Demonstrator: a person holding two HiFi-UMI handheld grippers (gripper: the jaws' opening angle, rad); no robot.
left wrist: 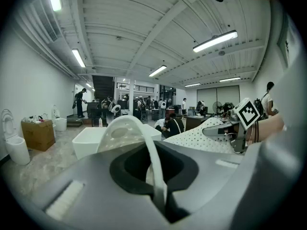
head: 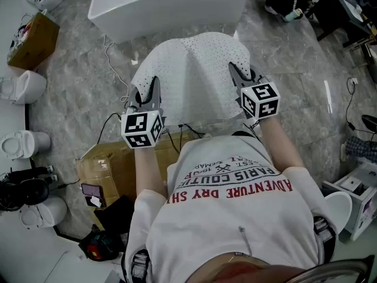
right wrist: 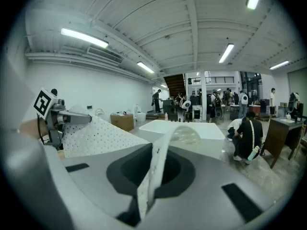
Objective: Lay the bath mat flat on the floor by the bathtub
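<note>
A white bath mat (head: 191,78) with small dark holes hangs stretched between my two grippers, above the grey marble floor and just in front of the white bathtub (head: 171,5). My left gripper (head: 153,87) is shut on the mat's left corner, and in the left gripper view the mat's edge (left wrist: 152,162) stands pinched between the jaws. My right gripper (head: 237,74) is shut on the right corner, where the right gripper view shows the mat's edge (right wrist: 157,169) clamped the same way. The mat sags in the middle, and its far edge droops toward the tub.
A taped cardboard box (head: 115,164) lies on the floor just under my left arm, with cables running round it. Toilets (head: 20,87) and another box (head: 32,40) line the left side. At the right stands a white cabinet (head: 359,196). People crouch beyond the tub (right wrist: 249,133).
</note>
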